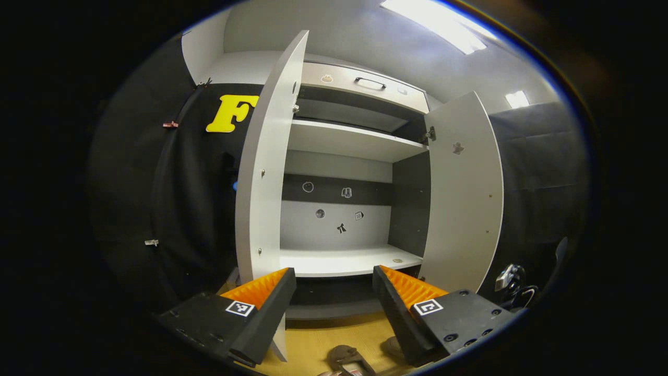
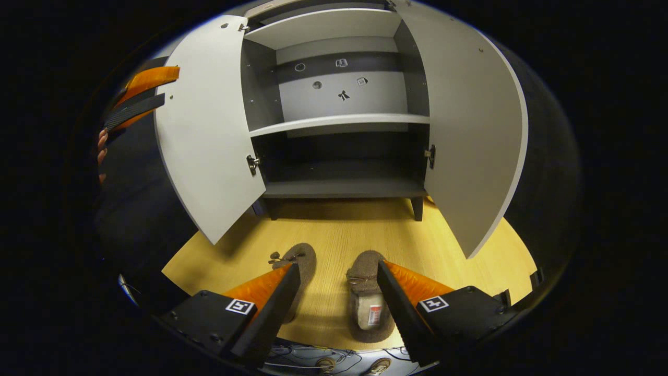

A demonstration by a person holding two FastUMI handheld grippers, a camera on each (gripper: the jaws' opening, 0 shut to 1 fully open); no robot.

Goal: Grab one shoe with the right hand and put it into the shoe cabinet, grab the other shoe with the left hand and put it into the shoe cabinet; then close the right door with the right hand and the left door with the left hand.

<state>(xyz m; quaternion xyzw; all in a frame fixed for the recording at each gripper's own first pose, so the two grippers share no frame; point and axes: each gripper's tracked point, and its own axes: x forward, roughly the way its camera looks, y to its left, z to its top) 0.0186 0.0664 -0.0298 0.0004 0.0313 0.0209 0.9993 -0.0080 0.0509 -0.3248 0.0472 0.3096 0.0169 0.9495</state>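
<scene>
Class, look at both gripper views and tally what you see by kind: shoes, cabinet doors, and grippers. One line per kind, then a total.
Shoes: 2, left shoe and right shoe, both on the floor
Cabinet doors: 2, left door and right door, both open
Grippers: 2, left gripper and right gripper, both open
Total: 6

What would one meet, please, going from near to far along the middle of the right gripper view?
Brown fuzzy slipper on the floor → bare yellow wood-grain floor → dark bottom shelf of the cabinet → pale middle shelf → grey back panel with small stickers.
</scene>
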